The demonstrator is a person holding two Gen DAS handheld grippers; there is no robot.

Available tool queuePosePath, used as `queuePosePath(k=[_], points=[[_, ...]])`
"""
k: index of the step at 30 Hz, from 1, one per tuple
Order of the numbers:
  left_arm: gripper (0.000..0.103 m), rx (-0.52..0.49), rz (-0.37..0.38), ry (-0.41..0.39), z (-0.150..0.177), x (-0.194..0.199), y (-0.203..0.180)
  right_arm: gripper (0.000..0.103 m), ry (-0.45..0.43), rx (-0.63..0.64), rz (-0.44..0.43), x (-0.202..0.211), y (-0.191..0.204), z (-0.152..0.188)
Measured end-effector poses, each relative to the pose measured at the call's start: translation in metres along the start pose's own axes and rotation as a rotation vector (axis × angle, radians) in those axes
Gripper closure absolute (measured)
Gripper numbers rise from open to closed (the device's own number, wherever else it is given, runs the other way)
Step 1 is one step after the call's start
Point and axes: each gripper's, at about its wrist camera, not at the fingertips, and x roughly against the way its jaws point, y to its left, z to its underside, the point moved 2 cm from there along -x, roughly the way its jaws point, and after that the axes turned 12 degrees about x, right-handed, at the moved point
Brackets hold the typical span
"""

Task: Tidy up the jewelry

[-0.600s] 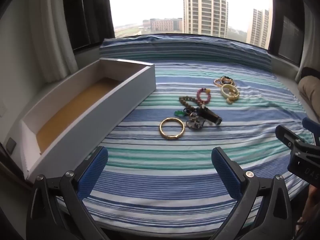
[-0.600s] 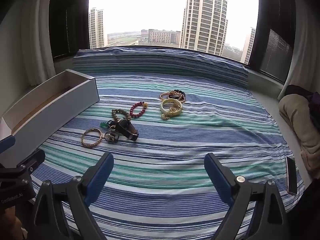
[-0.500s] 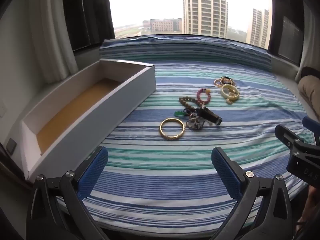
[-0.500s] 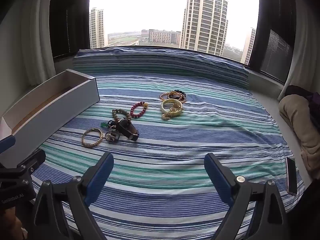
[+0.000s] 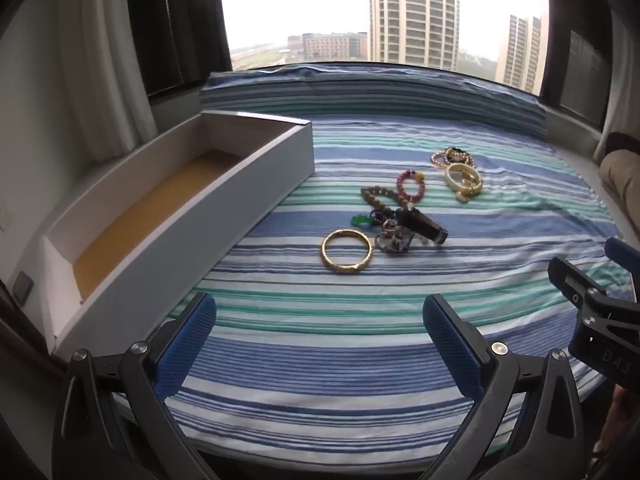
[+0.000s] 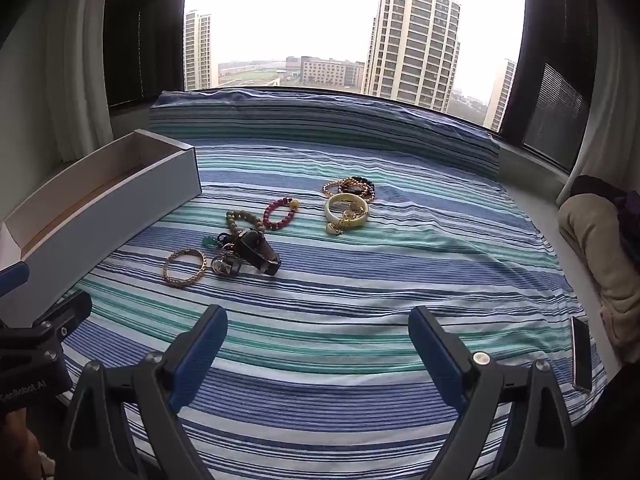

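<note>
Jewelry lies on a striped cloth: a gold bangle [image 5: 346, 252] [image 6: 184, 267], a black clip-like piece [image 5: 424, 229] [image 6: 258, 255] with a tangle of small pieces, an olive bead bracelet [image 5: 376, 199] [image 6: 244, 220], a red bead bracelet [image 5: 410, 185] [image 6: 281, 213], a cream bangle [image 5: 463, 178] [image 6: 346, 208] and gold and dark bead strands [image 5: 450, 157] [image 6: 352, 187]. A long white box [image 5: 224, 208] [image 6: 120, 208] with a tan floor lies at the left, nothing visible inside. My left gripper [image 5: 319, 320] and right gripper [image 6: 318, 332] are open and empty, short of the jewelry.
The striped cloth [image 5: 360, 340] covers a window seat with a rolled edge at the back. A phone [image 6: 581, 354] lies at the cloth's right edge, beside a beige bundle [image 6: 600, 248]. White curtains [image 5: 100, 60] hang at the left. The right gripper's body [image 5: 592, 320] shows at the right.
</note>
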Motion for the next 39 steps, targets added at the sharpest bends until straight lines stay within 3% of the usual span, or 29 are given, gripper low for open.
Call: queuePosePath(k=[22, 39], points=[[0.0, 0.016, -0.002, 0.043, 0.002, -0.016, 0.009, 0.009, 0.026, 0.012, 0.001, -0.012, 0.006, 0.003], [0.0, -0.012, 0.056, 0.155, 0.006, -0.061, 0.007, 0.009, 0.104, -0.029, -0.064, -0.047, 0.009, 0.003]])
